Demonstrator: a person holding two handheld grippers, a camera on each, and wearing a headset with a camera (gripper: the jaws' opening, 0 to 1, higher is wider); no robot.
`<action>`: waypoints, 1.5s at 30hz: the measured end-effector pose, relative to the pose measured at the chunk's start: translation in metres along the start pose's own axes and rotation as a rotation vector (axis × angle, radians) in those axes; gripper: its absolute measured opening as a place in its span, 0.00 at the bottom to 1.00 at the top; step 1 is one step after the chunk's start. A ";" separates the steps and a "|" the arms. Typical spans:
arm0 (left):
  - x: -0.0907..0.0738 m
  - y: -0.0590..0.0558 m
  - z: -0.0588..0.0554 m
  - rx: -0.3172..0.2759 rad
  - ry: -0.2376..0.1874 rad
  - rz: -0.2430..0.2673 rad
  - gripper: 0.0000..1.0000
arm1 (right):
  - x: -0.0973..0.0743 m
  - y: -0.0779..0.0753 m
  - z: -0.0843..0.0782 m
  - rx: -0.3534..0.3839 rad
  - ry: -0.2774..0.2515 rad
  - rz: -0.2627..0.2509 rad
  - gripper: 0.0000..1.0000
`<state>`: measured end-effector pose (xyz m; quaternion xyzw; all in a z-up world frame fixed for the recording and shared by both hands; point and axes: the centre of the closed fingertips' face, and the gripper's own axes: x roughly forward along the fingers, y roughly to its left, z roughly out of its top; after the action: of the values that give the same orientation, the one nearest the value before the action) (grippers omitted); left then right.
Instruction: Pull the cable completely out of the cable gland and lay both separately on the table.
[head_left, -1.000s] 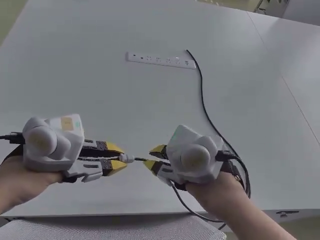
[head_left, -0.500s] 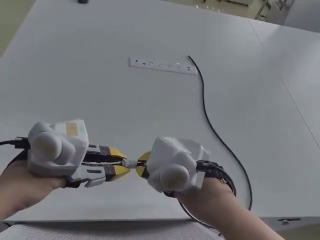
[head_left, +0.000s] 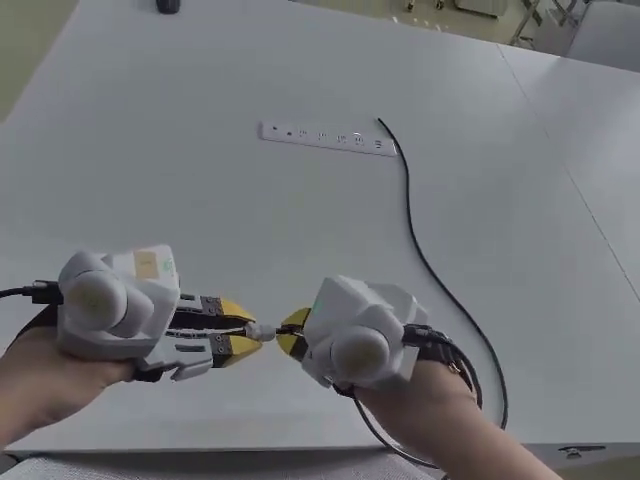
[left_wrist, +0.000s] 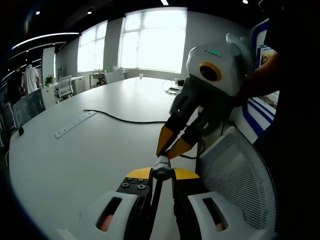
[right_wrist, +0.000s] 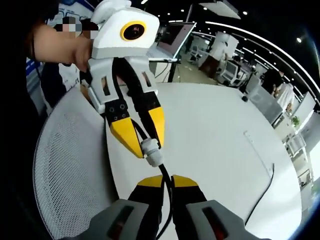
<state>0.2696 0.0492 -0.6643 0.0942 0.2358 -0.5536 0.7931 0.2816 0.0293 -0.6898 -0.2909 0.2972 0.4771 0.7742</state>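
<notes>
A: Where is the work?
B: Cable gland (right_wrist: 151, 150) and cable (right_wrist: 166, 192) are both held in the air over the near edge of the table (head_left: 200, 200), between the two claws. Neither lies on the table. The cable is not yet out of the gland

A: Claws?
B: Left claw (left_wrist: 161, 175) is clenched on the gland, its white body pinched between the yellow tips. Right claw (right_wrist: 167, 181) is closed on the thin black cable just beside the gland's mouth, tips almost meeting the left's. Both gripper views agree. A dark length runs back between the left jaws, likely the cable's other side

A: How will it handle?
B: Judgement only. Both are light. The gland is small, hard plastic and round, so it could roll in the tips if pinched off-centre. The cable is thin and soft with a smooth jacket. It will bend rather than push, and may slide through the tips if the gland's seal grips it. Best hold is close to the gland, pulling straight along its axis

A: Anything else about?
B: Power strip (head_left: 328, 138) and its black cord (head_left: 430, 270) lie well apart, further up the table
</notes>
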 end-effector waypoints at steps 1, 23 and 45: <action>0.000 0.000 0.000 0.001 -0.001 0.001 0.15 | -0.001 -0.001 -0.002 0.029 -0.001 -0.002 0.00; -0.003 -0.004 0.000 -0.002 -0.008 0.003 0.15 | 0.004 -0.020 -0.056 0.448 0.045 -0.020 0.00; -0.004 -0.001 -0.002 -0.013 -0.004 0.013 0.15 | 0.001 -0.009 -0.048 0.284 0.013 0.000 0.16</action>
<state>0.2668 0.0526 -0.6642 0.0894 0.2370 -0.5471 0.7978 0.2812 -0.0089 -0.7201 -0.1815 0.3664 0.4284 0.8058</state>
